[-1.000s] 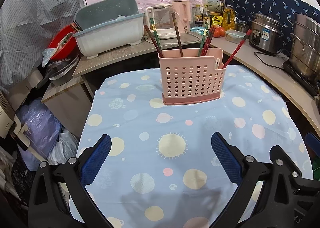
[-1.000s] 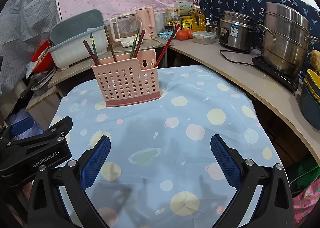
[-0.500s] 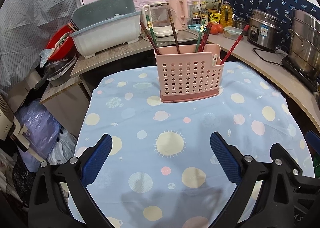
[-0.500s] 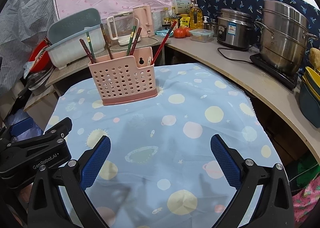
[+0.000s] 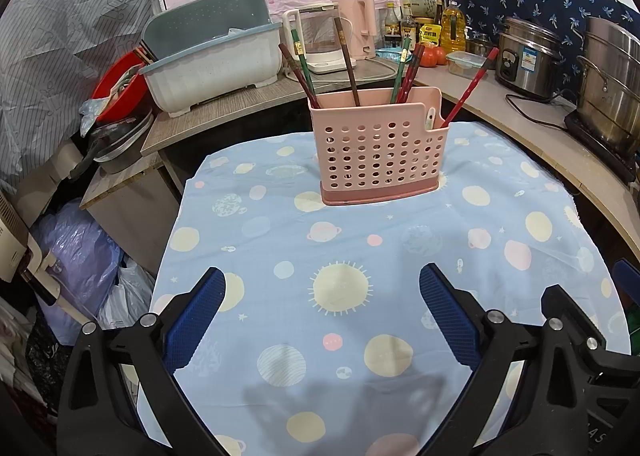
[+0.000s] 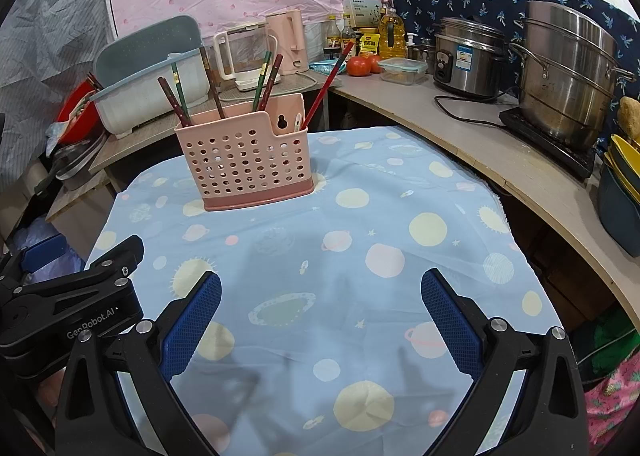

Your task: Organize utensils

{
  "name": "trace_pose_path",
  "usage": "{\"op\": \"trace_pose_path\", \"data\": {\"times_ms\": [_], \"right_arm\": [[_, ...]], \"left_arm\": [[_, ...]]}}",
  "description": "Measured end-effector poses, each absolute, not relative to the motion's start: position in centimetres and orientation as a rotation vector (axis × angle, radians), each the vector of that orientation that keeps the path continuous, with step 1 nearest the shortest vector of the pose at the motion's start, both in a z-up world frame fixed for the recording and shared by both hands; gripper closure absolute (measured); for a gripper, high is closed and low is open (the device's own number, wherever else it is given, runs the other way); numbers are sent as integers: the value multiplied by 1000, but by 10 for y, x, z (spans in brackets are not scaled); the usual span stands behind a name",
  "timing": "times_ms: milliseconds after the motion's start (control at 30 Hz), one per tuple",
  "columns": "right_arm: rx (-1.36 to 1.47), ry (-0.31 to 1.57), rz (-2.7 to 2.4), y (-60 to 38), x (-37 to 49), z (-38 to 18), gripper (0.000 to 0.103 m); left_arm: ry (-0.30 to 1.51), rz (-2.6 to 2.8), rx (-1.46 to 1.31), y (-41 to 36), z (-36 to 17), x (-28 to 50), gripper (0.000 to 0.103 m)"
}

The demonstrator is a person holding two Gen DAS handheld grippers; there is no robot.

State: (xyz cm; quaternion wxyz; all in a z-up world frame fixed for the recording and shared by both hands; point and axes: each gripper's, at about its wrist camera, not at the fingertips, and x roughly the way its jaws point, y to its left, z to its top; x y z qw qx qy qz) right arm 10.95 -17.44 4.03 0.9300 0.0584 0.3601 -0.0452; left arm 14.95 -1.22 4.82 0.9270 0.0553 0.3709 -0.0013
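**Chopstick caddy: handling properties and access**

Location: the pink perforated utensil caddy (image 5: 378,153) stands upright on the planet-print tablecloth (image 5: 360,256), toward its far edge, well apart from both grippers. All chopsticks (image 5: 347,57) in view sit inside it, leaning outward at differing angles; one red chopstick (image 5: 470,89) occupies the small side compartment at the right end. No utensil lies loose on the cloth.

Gripper state: the left gripper (image 5: 322,298) is spread wide and holds nothing. The right gripper (image 6: 320,302) is likewise spread wide and empty. Both hover low over the near part of the cloth.

Handling, judged from appearance: the chopsticks look light, rigid and smooth-lacquered, so likely slippery under the pads. Take hold on the exposed upper shaft, above the caddy rim, and pull along the stick's own lean. The caddy appears to be thin, light plastic and may tip or slide on the cloth if a stick is levered sideways; steady it at the rim with the free gripper.

Surroundings: behind the caddy a counter carries a white dish-drainer box (image 5: 212,55), a clear kettle (image 5: 316,37) and a pink kettle (image 6: 290,41); a rice cooker (image 6: 466,57) and a stacked steel steamer (image 6: 568,71) stand to the right. Nothing obstructs the approach across the cloth; the crossed sticks crowd each other
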Motion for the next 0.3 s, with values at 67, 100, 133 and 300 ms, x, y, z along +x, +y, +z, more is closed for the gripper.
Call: {"op": "trace_pose_path", "data": {"times_ms": [67,100,133,300], "right_arm": [[120,737,-95,-176,109,40,6],[120,735,-97,-176,110,40,6],[119,733,-101,-177,110,39,6],[110,744,-112,-178,110,37,6]], "left_arm": [[765,-4,110,-12,48,150,10],[775,-4,105,-11,47,151,10],[782,-1,98,-11,45,152,10],[772,-1,107,-12,42,151,10]]}}
